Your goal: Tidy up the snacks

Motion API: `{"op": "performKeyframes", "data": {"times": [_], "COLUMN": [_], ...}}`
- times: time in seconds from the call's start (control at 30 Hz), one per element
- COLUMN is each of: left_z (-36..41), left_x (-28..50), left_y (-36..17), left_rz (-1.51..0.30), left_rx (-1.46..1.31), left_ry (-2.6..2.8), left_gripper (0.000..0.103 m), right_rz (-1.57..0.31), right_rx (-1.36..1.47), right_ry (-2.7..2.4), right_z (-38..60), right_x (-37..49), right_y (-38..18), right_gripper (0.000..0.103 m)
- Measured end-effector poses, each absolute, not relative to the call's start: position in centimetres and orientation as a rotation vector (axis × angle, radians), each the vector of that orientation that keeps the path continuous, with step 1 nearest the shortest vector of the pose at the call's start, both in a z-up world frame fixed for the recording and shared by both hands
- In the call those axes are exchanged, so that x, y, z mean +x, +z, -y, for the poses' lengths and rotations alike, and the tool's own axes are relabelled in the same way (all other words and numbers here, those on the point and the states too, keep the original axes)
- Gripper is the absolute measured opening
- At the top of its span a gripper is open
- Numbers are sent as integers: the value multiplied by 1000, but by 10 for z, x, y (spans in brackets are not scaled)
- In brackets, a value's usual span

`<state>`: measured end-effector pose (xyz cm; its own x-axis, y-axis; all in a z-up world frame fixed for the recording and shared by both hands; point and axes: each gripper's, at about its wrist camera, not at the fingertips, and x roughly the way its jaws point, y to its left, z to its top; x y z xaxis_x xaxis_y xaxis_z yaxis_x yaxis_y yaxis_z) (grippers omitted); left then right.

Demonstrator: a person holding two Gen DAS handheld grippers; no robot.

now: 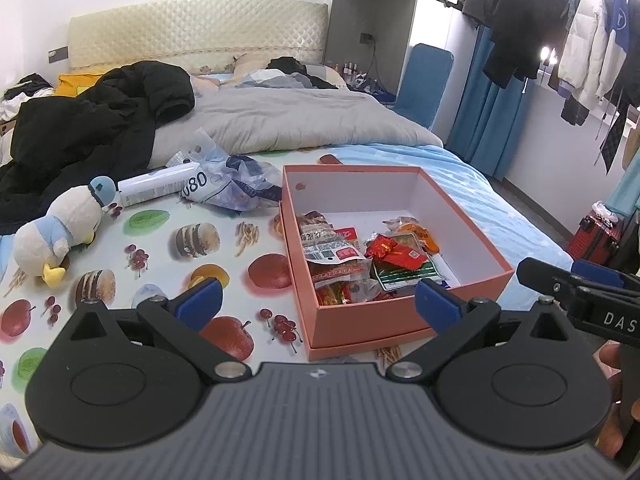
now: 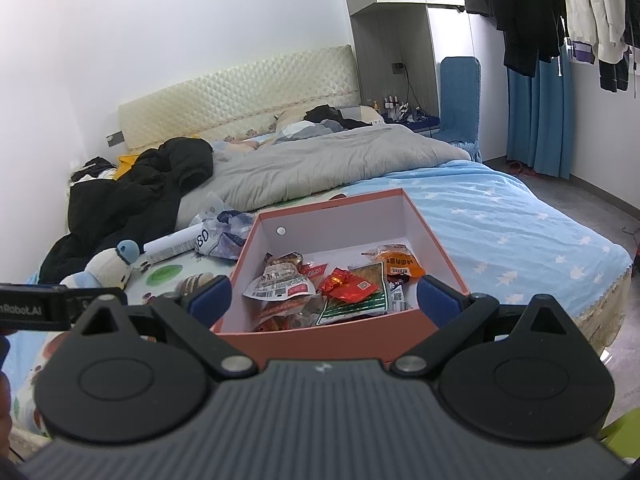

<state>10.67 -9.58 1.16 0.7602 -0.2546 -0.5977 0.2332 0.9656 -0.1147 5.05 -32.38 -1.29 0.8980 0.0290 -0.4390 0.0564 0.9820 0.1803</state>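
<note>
Sitting on the bed's food-print sheet (image 1: 168, 240), the orange box (image 1: 368, 316) holds the snack packets (image 1: 360, 258) heaped toward its near wall, its far half bare white. Bare sheet lies left of the box out to the plush duck (image 1: 56, 228), with a white tube (image 1: 160, 186) and crumpled bag (image 1: 236, 188) behind. The left gripper (image 1: 318, 300) hangs before the near wall, jaws spread wide, holding nothing. The right gripper (image 2: 324, 298) hovers over the same wall, jaws equally wide, touching nothing
</note>
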Motion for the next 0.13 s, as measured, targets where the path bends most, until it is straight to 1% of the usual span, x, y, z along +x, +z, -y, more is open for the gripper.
{"op": "performKeyframes", "data": {"times": [0.13], "left_z": [94], "left_x": [107], "left_y": [12], "left_rz": [-658], "left_rx": [-45], "left_ry": [-257], "left_gripper": [103], "right_rz": [-457], "right_rx": [191], "right_ry": [-15], "right_z": [324], "right_x": [51], "right_y": [-13], "right_gripper": [101]}}
